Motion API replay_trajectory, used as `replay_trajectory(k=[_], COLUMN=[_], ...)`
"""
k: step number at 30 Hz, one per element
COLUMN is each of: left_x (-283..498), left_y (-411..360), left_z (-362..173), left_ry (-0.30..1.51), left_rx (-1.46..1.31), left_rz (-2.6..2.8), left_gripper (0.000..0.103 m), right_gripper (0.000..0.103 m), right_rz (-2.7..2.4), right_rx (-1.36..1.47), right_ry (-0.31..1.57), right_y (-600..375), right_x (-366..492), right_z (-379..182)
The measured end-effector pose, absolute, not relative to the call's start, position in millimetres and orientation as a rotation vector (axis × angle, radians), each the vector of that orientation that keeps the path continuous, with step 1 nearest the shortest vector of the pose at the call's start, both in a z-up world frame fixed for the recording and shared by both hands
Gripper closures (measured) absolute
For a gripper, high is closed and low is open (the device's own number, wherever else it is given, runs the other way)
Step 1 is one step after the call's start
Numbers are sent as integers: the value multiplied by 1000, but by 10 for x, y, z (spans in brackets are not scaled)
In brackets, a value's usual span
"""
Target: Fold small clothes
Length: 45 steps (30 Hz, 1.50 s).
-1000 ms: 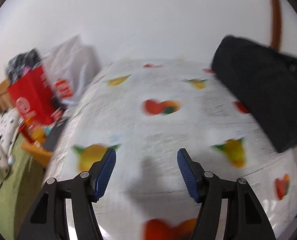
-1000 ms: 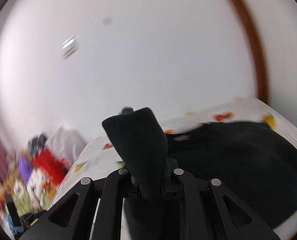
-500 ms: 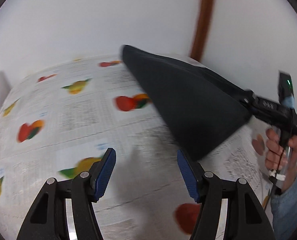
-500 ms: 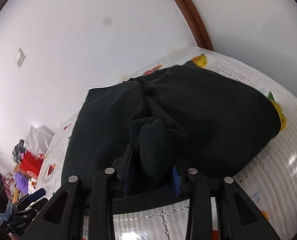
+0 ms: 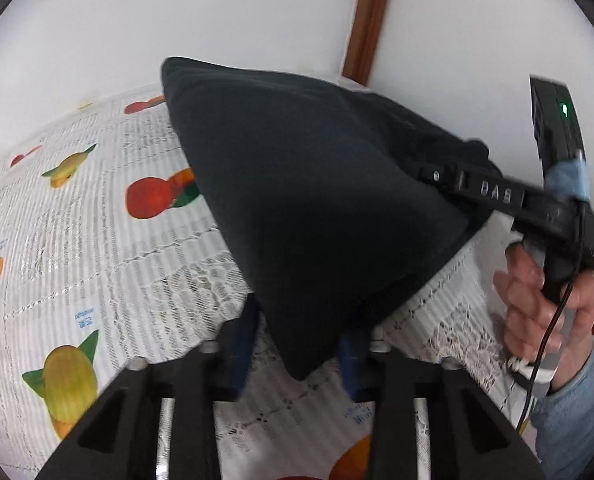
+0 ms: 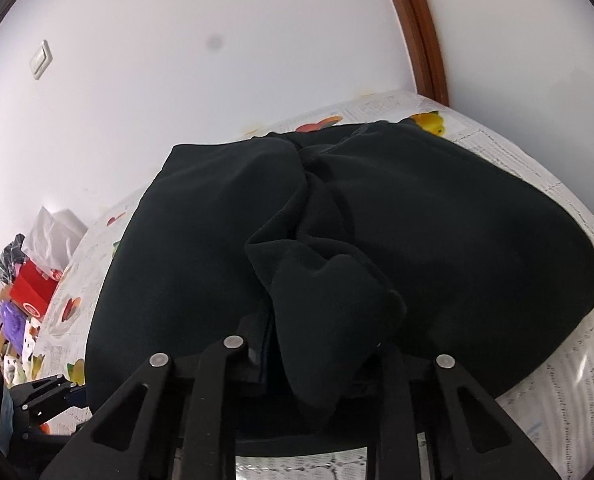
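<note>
A black garment (image 5: 321, 200) lies spread on the fruit-print tablecloth (image 5: 77, 220). In the left wrist view its near corner hangs between the blue pads of my left gripper (image 5: 297, 354), whose jaws stand apart around it. My right gripper (image 5: 437, 176) comes in from the right, held by a hand, and is shut on the garment's right edge. In the right wrist view the garment (image 6: 437, 232) fills the frame and a bunched fold (image 6: 329, 300) sits clamped in my right gripper (image 6: 317, 356). The left gripper shows at lower left (image 6: 45, 392).
A white wall with a brown wooden frame (image 5: 369, 20) stands behind the table. Past the table's left end are a red box (image 6: 33, 288), a white bag (image 6: 57, 228) and other clutter. The table's right edge (image 6: 577, 360) is near.
My right gripper has brought the garment down and spread it on the cloth. My left gripper has swung right and moved up to the garment's near corner, which now sits between its pads.
</note>
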<state>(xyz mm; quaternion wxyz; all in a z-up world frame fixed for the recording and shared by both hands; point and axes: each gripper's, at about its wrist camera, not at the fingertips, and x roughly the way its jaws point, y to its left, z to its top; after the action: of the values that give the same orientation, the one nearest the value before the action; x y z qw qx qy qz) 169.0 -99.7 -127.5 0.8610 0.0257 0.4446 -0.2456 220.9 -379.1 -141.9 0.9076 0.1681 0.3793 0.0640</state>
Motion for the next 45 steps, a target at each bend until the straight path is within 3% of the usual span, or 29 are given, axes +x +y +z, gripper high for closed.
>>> replay_trajectory(k=[4,19,27,31,33,35,37,43,44,45], left_x=[1666,1176,945,917,939,964,1021,1204,1212,1221], left_y=[-747,941,1118,1032,1007,991,957,735,699,684], left_z=[-1214,-1209,-1338,-1346,-1333,-1304,-1282,-1342,-1348,-1355], left_ry=[910,895,911,892,896,891,881,908,908,909], left_rx=[16,-64,-81,-78,-75,-78,-87,-41,-19,-8], left_rz=[-495,-274,-314,-326,-335,-335,-336,-316,-304,-296], left_gripper=[86,85,85,80,74,52,46,46,44,44], right_gripper=[83,83,83,78,69,61,55,56,61,73], right_rz=[171,460,495,449,441,423,403,358,341,325], right_rx=[344,286,372,347,361,398,429,461,457,446], right_ry=[807,854,750,795,786,773,765,783,781,783], right_y=[-3609,-1978,-2263,-2368,-2405,-2454,-2441,-2262,-2235,-2210], right_x=[2258,2369,2021,1897,1865,1861,1944,2233,2267,2289], right_z=[-1407,-1320,-1243,-1327,-1319,-1301,-1295,-1344,-1335,-1327])
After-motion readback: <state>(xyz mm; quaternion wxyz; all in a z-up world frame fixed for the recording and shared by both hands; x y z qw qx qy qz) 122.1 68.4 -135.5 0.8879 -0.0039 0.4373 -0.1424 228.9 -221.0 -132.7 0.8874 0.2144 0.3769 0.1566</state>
